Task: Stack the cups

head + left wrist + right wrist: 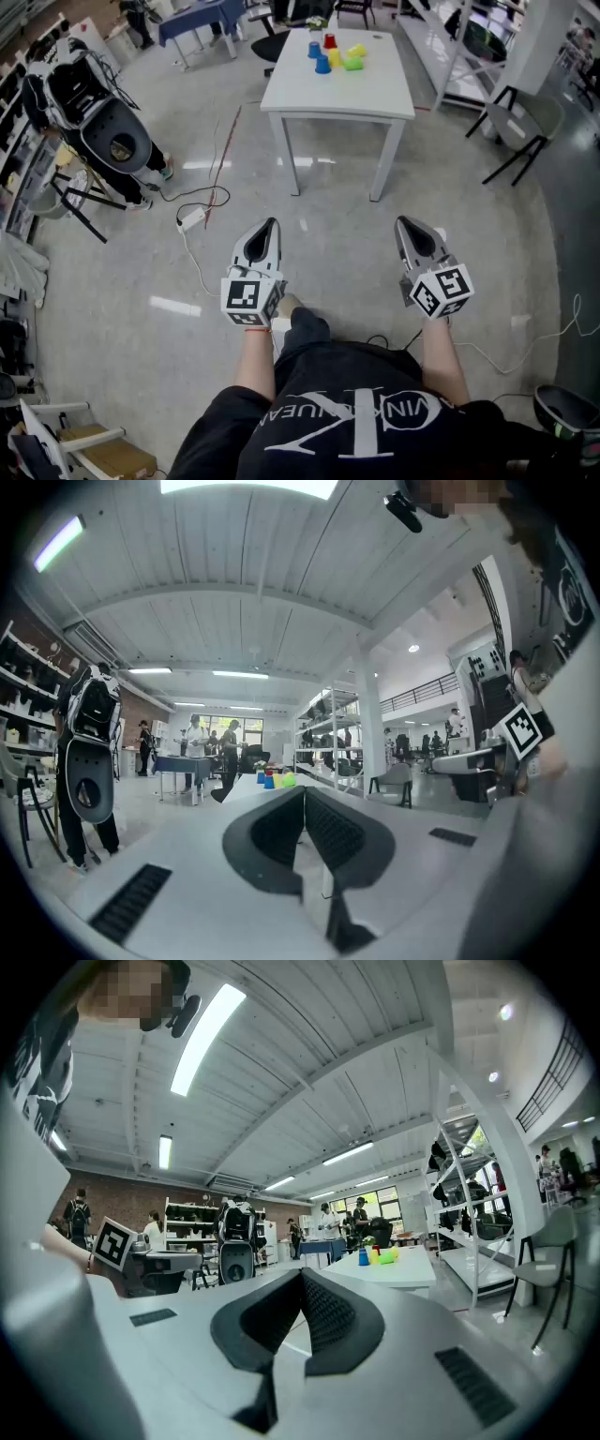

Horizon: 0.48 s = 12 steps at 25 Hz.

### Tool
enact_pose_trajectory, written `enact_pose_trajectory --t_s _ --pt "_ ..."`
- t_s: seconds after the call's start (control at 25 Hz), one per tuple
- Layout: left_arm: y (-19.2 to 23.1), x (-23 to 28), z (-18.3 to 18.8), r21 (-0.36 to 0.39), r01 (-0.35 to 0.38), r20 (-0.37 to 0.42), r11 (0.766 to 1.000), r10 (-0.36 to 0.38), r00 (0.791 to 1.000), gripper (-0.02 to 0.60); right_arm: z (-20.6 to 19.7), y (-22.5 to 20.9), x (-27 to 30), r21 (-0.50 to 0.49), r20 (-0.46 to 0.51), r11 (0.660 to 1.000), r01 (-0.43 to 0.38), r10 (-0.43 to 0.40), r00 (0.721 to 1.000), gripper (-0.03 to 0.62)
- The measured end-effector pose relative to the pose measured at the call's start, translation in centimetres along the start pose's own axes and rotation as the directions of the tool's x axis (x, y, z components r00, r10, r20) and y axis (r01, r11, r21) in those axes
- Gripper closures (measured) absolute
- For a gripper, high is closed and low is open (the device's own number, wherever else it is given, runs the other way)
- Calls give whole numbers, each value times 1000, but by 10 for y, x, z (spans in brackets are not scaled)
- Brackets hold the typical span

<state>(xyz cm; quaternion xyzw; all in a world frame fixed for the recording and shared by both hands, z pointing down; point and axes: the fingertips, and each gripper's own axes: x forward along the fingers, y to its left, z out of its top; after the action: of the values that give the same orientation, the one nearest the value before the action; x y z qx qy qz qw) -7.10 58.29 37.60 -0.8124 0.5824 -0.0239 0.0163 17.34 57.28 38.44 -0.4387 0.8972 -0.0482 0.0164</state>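
Six small plastic cups sit in a loose cluster on the far part of the white counter (375,94), each separate, none nested in another. A red cup (329,41) is farthest back, with a blue cup (314,50) just to its left. A second blue cup (322,65) is nearest the front, and a yellow cup (335,57) sits just beside it. To the right, a second yellow cup (357,51) and a lime-green cup (352,64) are close together. They are too small to tell whether they are upright or tipped.
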Motion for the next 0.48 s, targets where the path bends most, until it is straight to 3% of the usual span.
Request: enact_pose_trajectory --t_s 0.48 --pt "-1 30 7 -22 -11 5 1000 11 1000 576 6 -19 15 -36 2 999 -30 30 1000 585"
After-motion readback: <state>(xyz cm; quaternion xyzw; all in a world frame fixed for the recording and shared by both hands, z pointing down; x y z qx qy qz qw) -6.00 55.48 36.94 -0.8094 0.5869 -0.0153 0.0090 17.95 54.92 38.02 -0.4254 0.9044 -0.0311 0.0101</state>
